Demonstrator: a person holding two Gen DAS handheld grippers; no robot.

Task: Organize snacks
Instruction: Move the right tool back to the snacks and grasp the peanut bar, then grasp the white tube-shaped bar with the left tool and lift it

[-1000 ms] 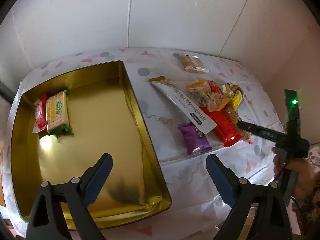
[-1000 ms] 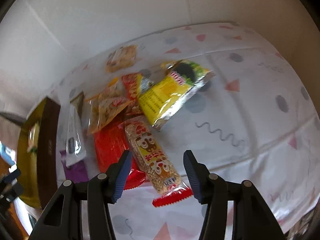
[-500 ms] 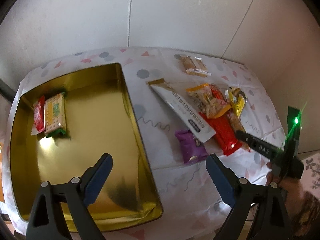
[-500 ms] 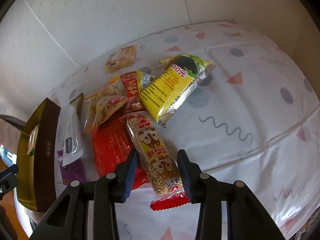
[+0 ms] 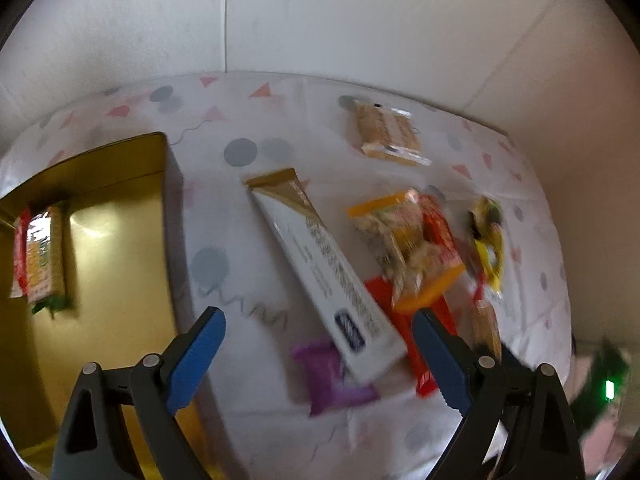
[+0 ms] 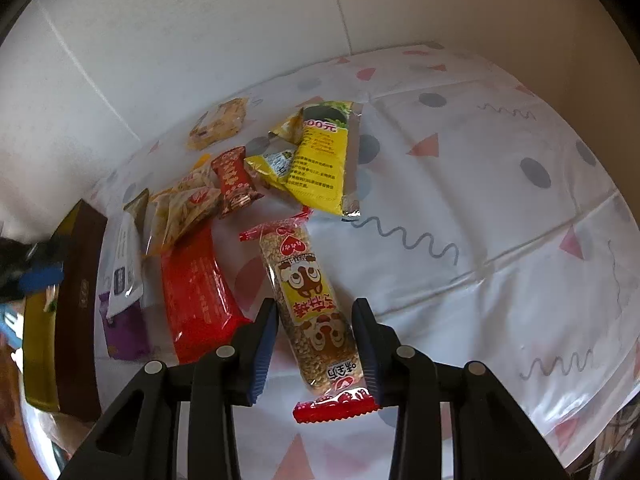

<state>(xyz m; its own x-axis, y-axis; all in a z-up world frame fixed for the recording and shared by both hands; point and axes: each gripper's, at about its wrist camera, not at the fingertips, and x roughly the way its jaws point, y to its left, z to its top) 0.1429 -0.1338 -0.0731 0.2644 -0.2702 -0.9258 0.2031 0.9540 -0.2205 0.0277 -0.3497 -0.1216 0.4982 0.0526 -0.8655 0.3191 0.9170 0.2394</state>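
The right gripper (image 6: 316, 340) is being closed around a long puffed-grain bar (image 6: 310, 304) with a cartoon face and red crimped ends. Its jaws have just been narrowing, and the blue pads are being pressed against the wrapper's two long sides, the bar being taken across its narrow width, probably so that it hangs lengthwise for carrying. Just beside it, a red pack (image 6: 196, 292) is lying on the patterned tablecloth (image 6: 480, 208), with a yellow packet (image 6: 320, 164) and other loose snacks being left in a heap beyond.

The left gripper (image 5: 316, 356) is being held wide open and empty above a white-and-gold bar (image 5: 320, 268) and a purple packet (image 5: 332, 376), touching neither. To its left, a gold tin (image 5: 108, 240) is being used as the collecting place: two packets (image 5: 40, 256) are standing against its far-left wall.

The left view is being smeared by motion, so printing there cannot be read. The tin's near side is being cut off by the frame. Whether the grain bar is already being lifted clear of the cloth cannot be told.
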